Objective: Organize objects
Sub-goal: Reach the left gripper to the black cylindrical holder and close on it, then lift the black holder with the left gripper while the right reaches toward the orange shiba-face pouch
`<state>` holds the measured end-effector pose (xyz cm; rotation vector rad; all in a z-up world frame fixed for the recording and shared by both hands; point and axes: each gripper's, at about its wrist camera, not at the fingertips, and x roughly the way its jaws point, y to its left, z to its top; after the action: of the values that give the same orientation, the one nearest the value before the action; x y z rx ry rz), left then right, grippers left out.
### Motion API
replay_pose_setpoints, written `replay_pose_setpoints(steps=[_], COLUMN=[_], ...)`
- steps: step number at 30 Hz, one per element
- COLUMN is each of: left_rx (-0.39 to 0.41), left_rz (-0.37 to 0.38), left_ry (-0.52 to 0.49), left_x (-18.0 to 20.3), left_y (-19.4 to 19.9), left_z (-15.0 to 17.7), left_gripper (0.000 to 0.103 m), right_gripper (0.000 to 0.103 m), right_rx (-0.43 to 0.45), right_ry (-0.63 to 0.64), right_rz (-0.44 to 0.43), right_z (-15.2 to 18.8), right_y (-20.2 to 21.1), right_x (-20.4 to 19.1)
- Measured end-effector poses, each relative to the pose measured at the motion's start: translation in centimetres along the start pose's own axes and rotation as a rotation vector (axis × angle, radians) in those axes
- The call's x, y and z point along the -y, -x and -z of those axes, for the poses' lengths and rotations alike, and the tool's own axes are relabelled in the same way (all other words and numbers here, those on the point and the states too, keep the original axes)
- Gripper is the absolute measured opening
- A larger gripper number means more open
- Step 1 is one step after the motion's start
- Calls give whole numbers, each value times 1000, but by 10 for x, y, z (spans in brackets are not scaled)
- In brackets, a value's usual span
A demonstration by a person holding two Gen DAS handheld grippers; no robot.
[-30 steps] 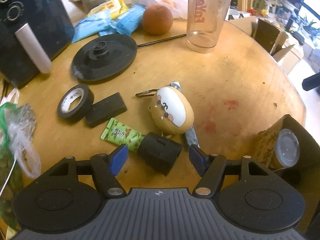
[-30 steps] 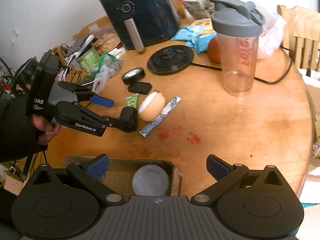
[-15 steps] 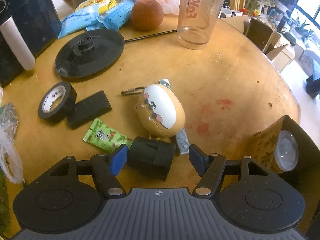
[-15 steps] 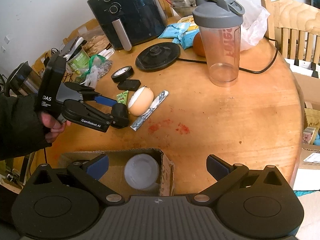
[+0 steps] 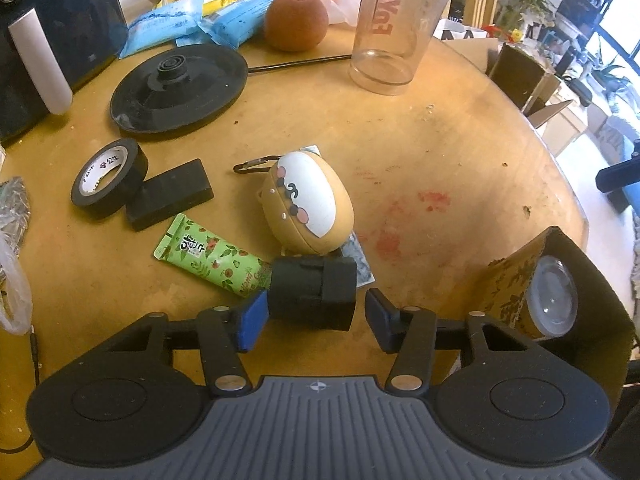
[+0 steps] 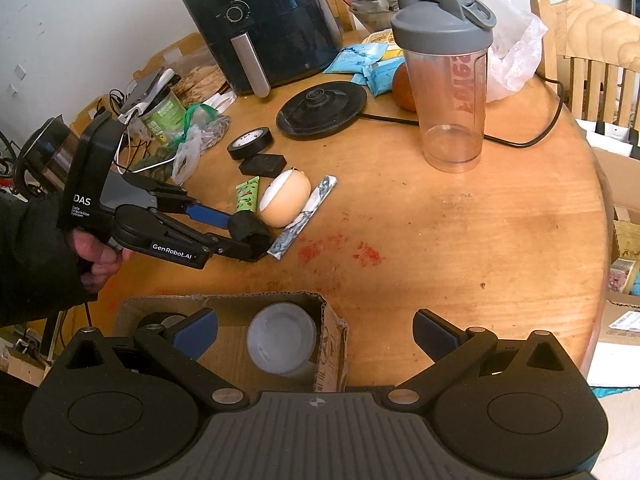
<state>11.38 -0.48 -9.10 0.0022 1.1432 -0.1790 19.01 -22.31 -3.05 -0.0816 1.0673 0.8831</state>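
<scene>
On the round, red-stained wooden counter [image 5: 460, 152], the left gripper [image 5: 316, 312], jaws just narrowing, brackets a black cylindrical adapter [image 5: 314, 294], left pad touching, while the right gripper [image 6: 316, 332] gapes empty over a cardboard box [image 6: 332, 340].

Desk [image 6: 460, 240]: varnished wood, semi-gloss, scuffed, red smears near the middle. Black cap [image 5: 314, 294] on the near tube: matt plastic. Green tube [image 5: 208, 254]: printed plastic, slight sheen. Egg-shaped case [image 5: 308, 208]: smooth, rubbery, tan and white. Tape roll [image 5: 108, 178], left: glossy black. Shaker bottle [image 6: 450, 92], far: clear plastic, grey matt lid. Cardboard box [image 6: 328, 336], near: rough brown paper board, torn edge. Air fryer [image 6: 264, 20], far left: glossy dark plastic, brushed-metal handle.
</scene>
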Motion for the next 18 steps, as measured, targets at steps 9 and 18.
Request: replay_pose_setpoints(steps=[9, 18], left_rx=[17, -9], left_rz=[-34, -52], left_ry=[4, -7], left_x=[3, 4], left_y=[-1, 1], left_z=[-5, -3], left_gripper=[52, 45], right_gripper=[103, 103], right_rx=[-2, -2], right_ry=[-13, -10], right_rz=[2, -4], right_z=[4, 6], right_y=[3, 5], right_x=[5, 7])
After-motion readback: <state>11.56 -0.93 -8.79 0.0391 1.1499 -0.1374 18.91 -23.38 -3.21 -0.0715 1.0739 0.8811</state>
